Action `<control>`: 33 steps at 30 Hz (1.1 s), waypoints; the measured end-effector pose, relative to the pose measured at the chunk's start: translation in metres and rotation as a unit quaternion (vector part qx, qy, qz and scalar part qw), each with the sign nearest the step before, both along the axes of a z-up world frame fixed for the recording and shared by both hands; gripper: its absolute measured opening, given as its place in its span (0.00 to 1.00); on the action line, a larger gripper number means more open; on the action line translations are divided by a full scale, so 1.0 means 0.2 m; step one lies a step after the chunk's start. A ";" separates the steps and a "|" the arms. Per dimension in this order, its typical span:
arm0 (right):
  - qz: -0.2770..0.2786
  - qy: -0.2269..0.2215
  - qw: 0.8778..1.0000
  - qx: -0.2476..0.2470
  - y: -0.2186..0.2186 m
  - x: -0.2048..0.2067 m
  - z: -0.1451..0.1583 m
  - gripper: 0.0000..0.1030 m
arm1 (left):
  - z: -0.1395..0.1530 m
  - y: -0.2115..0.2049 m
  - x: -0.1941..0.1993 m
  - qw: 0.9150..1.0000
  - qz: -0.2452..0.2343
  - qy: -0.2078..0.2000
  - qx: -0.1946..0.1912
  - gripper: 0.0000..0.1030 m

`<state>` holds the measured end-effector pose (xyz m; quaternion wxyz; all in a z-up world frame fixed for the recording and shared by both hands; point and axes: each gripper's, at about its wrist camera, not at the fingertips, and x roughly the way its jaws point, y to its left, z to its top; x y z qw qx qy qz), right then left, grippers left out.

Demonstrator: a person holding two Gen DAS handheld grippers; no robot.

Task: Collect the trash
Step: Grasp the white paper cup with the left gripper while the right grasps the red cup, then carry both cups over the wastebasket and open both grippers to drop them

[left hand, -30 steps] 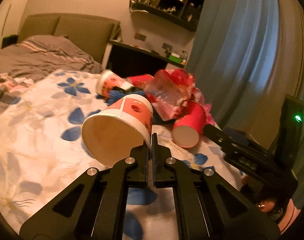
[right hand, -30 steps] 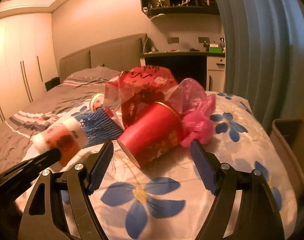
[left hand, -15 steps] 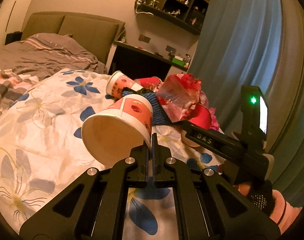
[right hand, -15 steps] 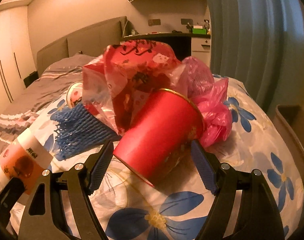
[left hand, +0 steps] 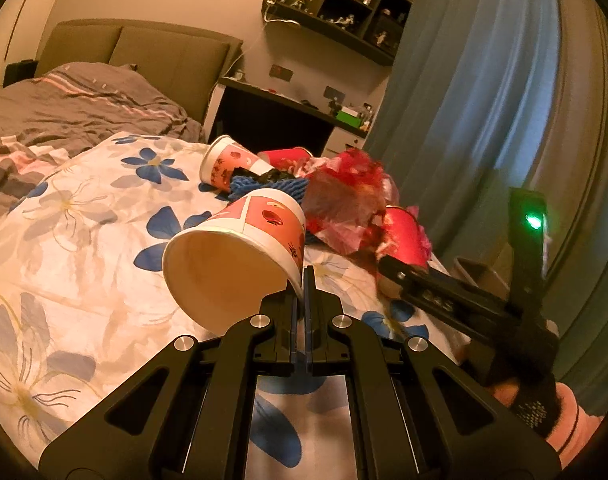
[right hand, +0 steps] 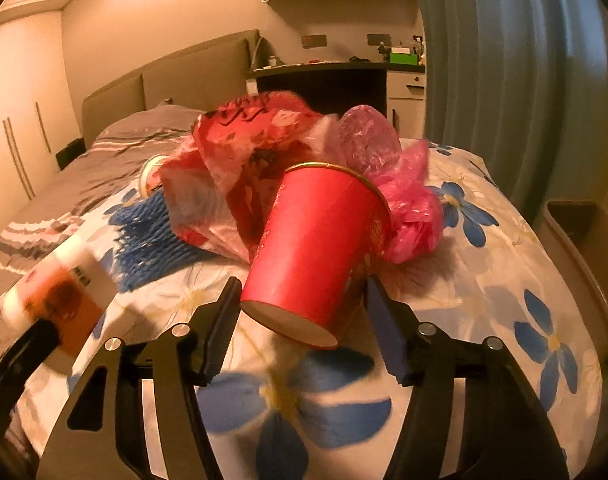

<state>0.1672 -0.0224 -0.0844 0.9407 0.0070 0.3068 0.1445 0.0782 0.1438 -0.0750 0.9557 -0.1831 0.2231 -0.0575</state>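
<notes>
Across the flowered bedspread (right hand: 503,304), trash beside blue curtains (left hand: 483,100)

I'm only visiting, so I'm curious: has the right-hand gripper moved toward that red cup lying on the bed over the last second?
Yes. The right gripper has come in on the red cup, away from the blue flower, and its jaws have just been closing with the cup's base between them.

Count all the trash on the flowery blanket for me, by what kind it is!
White-and-orange paper cups: 2, one held by the left gripper at its rim, one lying further back
Red paper cups: 2, near and far
Plastic bags: 2, red printed and pink
Blue foam net: 1
Total: 7
</notes>
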 end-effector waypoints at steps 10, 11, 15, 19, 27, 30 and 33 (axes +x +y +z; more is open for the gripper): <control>0.065 -0.033 0.997 0.031 -0.19 -0.23 0.09 0.59 | 0.04 -0.12 0.01 1.000 -0.014 -0.002 0.008 0.02; 0.070 -0.036 0.996 0.033 -0.20 -0.25 0.09 0.59 | 0.05 -0.13 0.01 1.000 -0.017 -0.002 0.010 0.02; 0.064 -0.045 0.996 0.040 -0.31 -0.30 0.12 0.59 | 0.08 -0.22 0.02 0.999 -0.027 -0.006 0.022 0.02; 0.045 -0.058 0.996 0.049 -0.43 -0.33 0.15 0.59 | 0.12 -0.34 0.03 0.998 -0.044 -0.013 0.040 0.02; 0.002 -0.078 0.995 0.054 -0.65 -0.37 0.17 0.59 | 0.19 -0.57 0.11 0.994 -0.083 -0.025 0.068 0.02; -0.014 -0.084 0.995 0.055 -0.73 -0.37 0.18 0.59 | 0.20 -0.67 0.15 0.992 -0.102 -0.026 0.075 0.02; -0.028 -0.093 0.994 0.053 -0.81 -0.38 0.19 0.59 | 0.21 -0.76 0.19 0.989 -0.119 -0.030 0.082 0.02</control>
